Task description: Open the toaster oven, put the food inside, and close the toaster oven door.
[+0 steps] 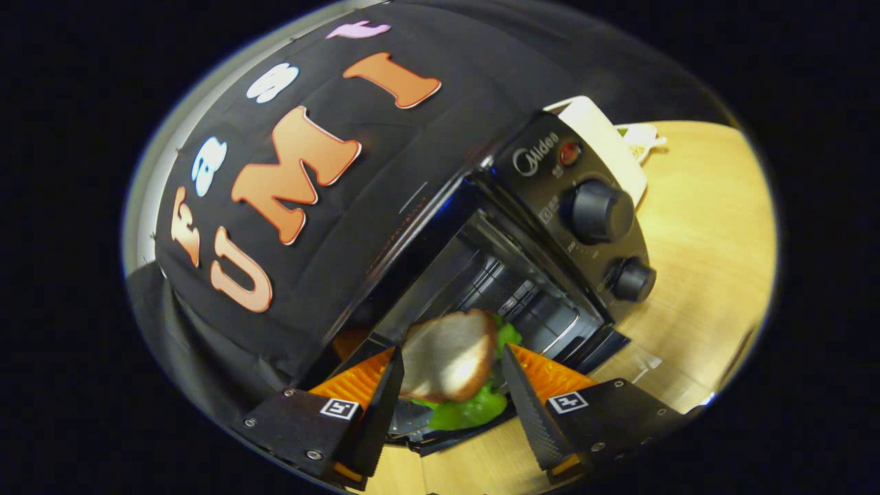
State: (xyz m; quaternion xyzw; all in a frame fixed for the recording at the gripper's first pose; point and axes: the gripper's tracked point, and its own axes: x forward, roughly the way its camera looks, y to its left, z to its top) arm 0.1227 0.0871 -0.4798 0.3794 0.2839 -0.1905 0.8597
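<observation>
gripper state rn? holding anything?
Gripper: shut on the sandwich, one finger on each side, held at the mouth of the open toaster oven.

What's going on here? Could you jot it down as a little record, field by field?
Tool: hand-held tongs
Tongs state: both fingers pressed on the sandwich
Sandwich: bread slice with green lettuce showing at its edges
Toaster oven: door open, hinged down under the sandwich
Sandwich position: at the oven's opening, over the door, wire rack beyond it
Oven controls: two knobs on the front panel, red lamp above them
Surface: wooden table
Step left: set food inside, close door
</observation>
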